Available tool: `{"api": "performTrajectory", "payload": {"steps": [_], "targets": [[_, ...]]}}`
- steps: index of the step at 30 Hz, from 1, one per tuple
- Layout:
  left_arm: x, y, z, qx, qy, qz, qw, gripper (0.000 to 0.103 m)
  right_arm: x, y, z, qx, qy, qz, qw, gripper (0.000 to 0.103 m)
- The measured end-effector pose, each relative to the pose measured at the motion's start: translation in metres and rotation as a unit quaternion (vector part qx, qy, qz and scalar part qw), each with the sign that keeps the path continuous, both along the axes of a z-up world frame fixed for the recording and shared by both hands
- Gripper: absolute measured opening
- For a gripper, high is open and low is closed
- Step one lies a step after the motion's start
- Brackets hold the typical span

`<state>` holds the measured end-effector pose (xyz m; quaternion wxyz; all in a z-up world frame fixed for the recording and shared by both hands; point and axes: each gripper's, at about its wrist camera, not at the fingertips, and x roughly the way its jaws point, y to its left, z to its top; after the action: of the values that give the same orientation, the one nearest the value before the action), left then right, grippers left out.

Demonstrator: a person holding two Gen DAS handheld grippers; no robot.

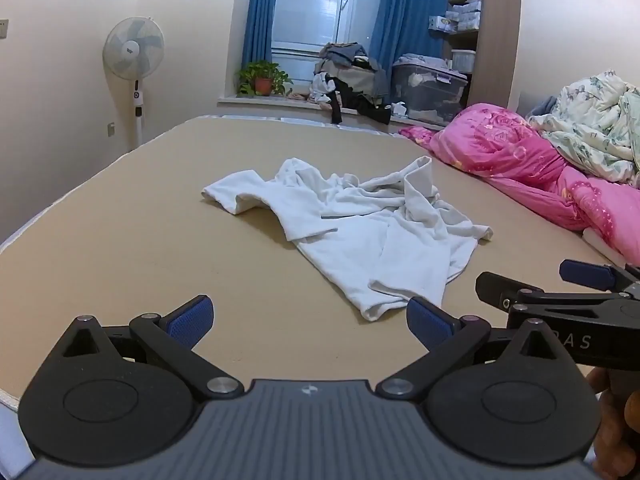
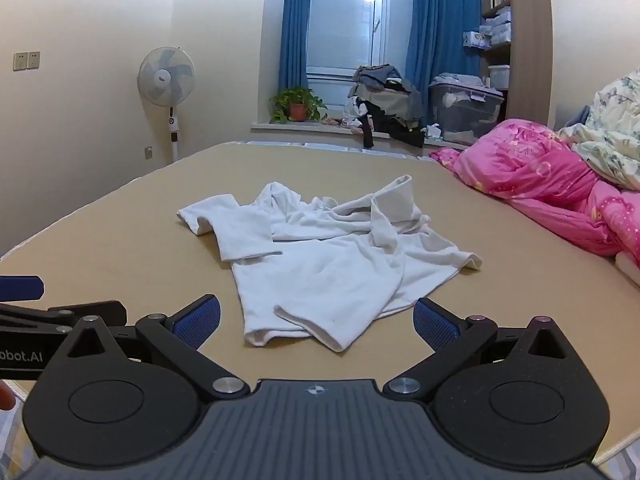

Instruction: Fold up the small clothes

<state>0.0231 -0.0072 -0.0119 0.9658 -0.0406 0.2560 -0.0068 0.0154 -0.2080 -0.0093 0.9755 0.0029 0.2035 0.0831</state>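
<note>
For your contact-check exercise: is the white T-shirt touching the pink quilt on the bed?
Apart. The left wrist view shows bare tan bed surface between the white T-shirt and the pink quilt.

Right tool (image 2: 316, 322) at 6 o'clock, blue pads (image 2: 200, 320) spread wide, gripping nothing, hovering above the tan bed (image 2: 120, 264). Just beyond the pads, toward 12 o'clock, a crumpled white T-shirt (image 2: 320, 256) lying on the bed, one sleeve out at 10 o'clock, hem nearest, between the pads. Left tool (image 2: 24, 288) poking in at 9 o'clock, seen side-on, jaw state unclear. Pink quilt (image 2: 540, 176) heaped at 3 o'clock, well apart from the shirt. Far off at 11 o'clock a standing fan (image 2: 166, 76); at 12 o'clock blue curtains (image 2: 294, 28), a potted plant (image 2: 296, 106) and a pile of clothes (image 2: 384, 96) on the sill.
</note>
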Motion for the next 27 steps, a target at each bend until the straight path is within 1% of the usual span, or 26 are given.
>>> {"api": "performTrajectory", "payload": {"steps": [2, 8, 11, 12, 13, 23, 27], "targets": [[0.003, -0.001, -0.001, 0.003, -0.001, 0.0, 1.0, 0.103, 0.008, 0.004, 0.016, -0.005, 0.017, 0.004, 1.0, 0.102], [0.01, -0.005, -0.001, 0.005, 0.0, 0.004, 1.0, 0.103, 0.01, 0.011, 0.021, -0.019, 0.019, 0.002, 1.0, 0.101], [0.014, -0.009, -0.002, 0.014, 0.002, 0.005, 0.9999, 0.103, 0.01, 0.012, 0.02, -0.023, 0.017, 0.002, 1.0, 0.098], [0.0, -0.003, -0.002, 0.012, -0.001, 0.003, 0.9999, 0.103, 0.009, 0.012, 0.02, -0.026, 0.014, 0.002, 1.0, 0.098], [-0.001, -0.003, -0.002, 0.011, -0.001, 0.002, 0.9999, 0.103, 0.009, 0.013, 0.019, -0.028, 0.013, 0.001, 1.0, 0.097], [0.001, -0.004, -0.001, 0.007, 0.001, 0.0, 1.0, 0.103, 0.011, 0.014, 0.018, -0.025, 0.013, 0.0, 1.0, 0.096], [0.0, -0.005, -0.003, 0.012, -0.001, 0.0, 0.9999, 0.103, 0.013, 0.016, 0.017, -0.026, 0.015, -0.001, 1.0, 0.096]]}}
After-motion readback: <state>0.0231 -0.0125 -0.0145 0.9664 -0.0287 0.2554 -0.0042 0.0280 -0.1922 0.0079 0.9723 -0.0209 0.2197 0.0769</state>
